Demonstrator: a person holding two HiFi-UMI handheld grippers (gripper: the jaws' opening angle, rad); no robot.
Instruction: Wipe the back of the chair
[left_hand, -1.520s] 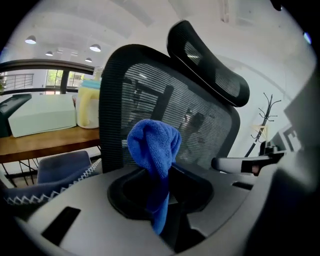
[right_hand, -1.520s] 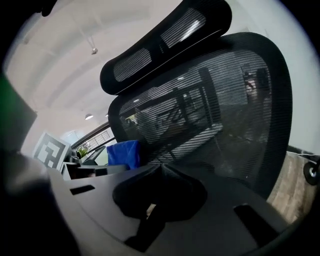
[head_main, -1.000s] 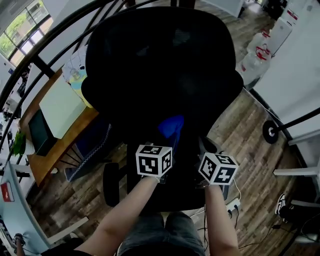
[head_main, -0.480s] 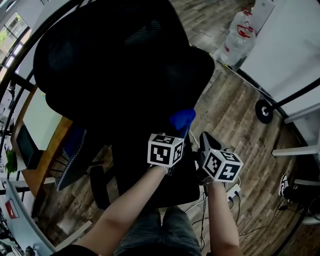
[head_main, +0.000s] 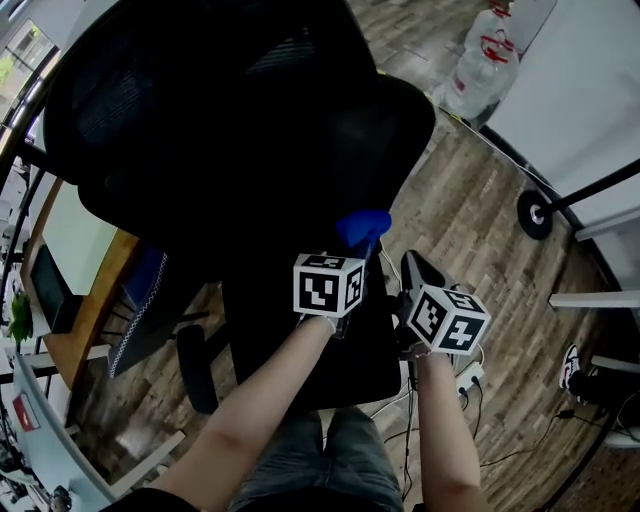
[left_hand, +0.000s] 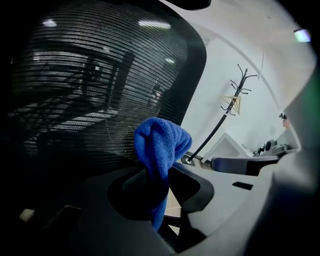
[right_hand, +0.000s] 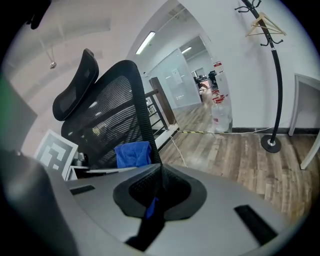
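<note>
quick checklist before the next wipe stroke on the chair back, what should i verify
1. Grip of the left claw on the blue cloth: ok, jaws shut on it.
2. Cloth sticking out past the jaws: ok.
3. Cloth pressed against the chair back: cannot tell.
4. Keeping the right claw off the mesh: ok, it is shut and held to the side.

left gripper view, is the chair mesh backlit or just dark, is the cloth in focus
Left gripper view: chair back backlit, bright lights showing through the mesh; blue cloth sharp and well lit. Head view: chair back near-black, little detail.
</note>
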